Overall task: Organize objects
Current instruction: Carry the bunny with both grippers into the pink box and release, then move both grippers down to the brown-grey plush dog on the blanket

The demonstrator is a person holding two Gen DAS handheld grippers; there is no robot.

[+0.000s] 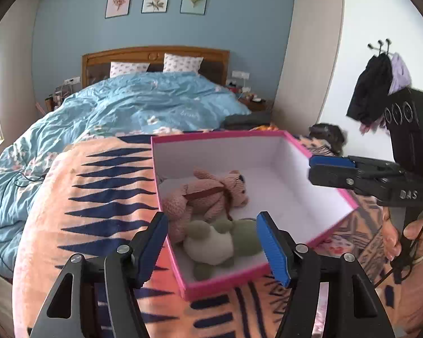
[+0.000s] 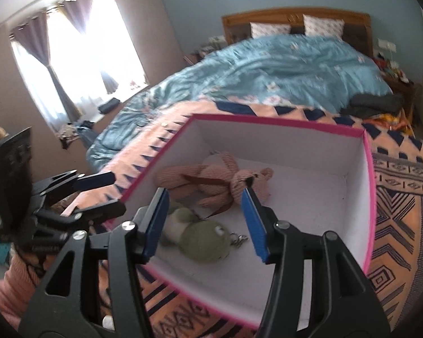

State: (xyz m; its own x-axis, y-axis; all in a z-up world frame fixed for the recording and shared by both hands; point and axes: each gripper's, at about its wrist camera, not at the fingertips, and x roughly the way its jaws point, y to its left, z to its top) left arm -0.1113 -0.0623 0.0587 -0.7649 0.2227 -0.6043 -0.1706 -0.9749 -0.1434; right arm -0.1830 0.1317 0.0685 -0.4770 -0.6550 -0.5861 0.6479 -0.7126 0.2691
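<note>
Now both claws hover over the open pink-rimmed cardboard box with white inside walls (image 1: 282, 152), which sits on the peach blanket with dark blue zigzag pattern (image 1: 98, 197) at the foot of the bed; the left gripper (image 1: 213, 246) stands released, blue pads apart, nothing pressed between them; the right gripper (image 2: 204, 222) likewise released and empty, and in the left view it hangs side-on by the box's right wall (image 1: 331, 169); no earlier glimpse to compare, so only the gap is on show. Inside the box lie two toys, both down on the floor of it: the pink knitted teddy bear with a brown ribbon (image 1: 211, 194) stretched out, its long axis running roughly across the box, head towards the empty half; just nearer, touching or almost touching it, the green and cream plush frog with a metal key clip (image 2: 203, 239), framed straight ahead between each claw's pads; both toys crowd the box's left end, so the left claw looks the nearer, though the right one aims right at them too; my read: these two are stowed, and any next pick lies outside the box; no loose item shows clearly on the blanket.
</note>
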